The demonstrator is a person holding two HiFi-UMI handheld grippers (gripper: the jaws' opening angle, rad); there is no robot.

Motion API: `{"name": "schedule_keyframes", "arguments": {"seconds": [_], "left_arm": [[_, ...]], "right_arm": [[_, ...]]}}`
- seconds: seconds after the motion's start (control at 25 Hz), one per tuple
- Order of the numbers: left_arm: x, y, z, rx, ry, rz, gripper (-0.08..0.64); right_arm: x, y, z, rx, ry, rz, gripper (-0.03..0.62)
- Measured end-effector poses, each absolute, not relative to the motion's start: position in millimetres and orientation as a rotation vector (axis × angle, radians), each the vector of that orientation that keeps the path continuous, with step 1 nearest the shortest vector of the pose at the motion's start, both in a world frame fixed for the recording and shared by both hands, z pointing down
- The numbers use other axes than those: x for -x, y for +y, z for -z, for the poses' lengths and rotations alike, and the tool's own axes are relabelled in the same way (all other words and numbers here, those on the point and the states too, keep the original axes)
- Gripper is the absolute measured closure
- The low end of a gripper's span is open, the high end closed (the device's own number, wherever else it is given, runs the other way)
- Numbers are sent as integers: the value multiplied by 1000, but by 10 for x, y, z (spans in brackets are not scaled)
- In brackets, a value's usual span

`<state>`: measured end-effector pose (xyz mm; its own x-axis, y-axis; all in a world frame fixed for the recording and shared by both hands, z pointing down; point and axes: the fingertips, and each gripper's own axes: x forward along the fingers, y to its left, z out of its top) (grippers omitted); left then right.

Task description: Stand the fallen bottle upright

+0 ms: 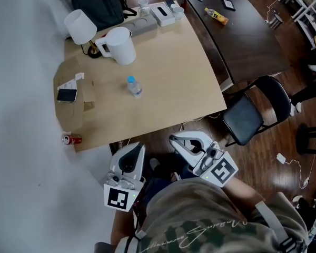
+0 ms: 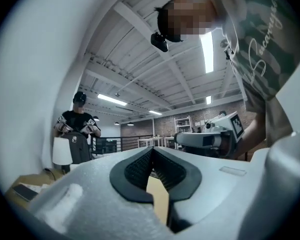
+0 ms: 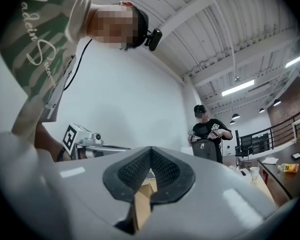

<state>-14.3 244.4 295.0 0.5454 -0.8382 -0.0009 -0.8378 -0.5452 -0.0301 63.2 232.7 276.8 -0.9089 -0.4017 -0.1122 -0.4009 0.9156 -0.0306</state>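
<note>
Head view, biggest thing first: what is it?

– A pale wooden table (image 1: pixel 174 83). To its right a dark table (image 1: pixel 247 41) stands at an angle, with a black folding chair (image 1: pixel 253 115) below it at the pale table's near right corner.

And on the pale table?

– A black backpack (image 1: pixel 97 1) at the far edge. Close in front of it are a white lamp (image 1: pixel 80 26) and a white pitcher (image 1: pixel 121 45).

Where are the grippers?

– Both are off the table, on the near side, in front of the person's chest, with their tips pointing toward it. The left gripper (image 1: pixel 137 147) and the right gripper (image 1: pixel 174 139) are near each other but apart.

How are the fingers?

– On each gripper, the fingers are pressed together with nothing between them. Each gripper's own view shows the black pads meeting in a line.

And the bottle?

– The bottle (image 1: pixel 134 86) stands upright near the middle of the pale table, blue cap on top. It is well apart from both grippers and clear of the pitcher.

Anything smaller?

– A phone (image 1: pixel 67 95) lies flat near the left edge. A red can (image 1: pixel 72 139) lies on its side by the near left corner. I can't tell whether it is on the table top or the floor.
</note>
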Motion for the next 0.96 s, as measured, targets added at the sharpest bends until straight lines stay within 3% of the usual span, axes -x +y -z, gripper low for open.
{"name": "schedule_keyframes", "arguments": {"seconds": [0.44,0.96], "left_arm": [[-158,2475,-2727,2809,1338,-79,555],[-92,2308,-2745,2795,1424,11,555]], "right_arm": [[-569,2436,-2592,660,2967,-73,591],[-536,2325,-2583,621,2968,-59,591]]}}
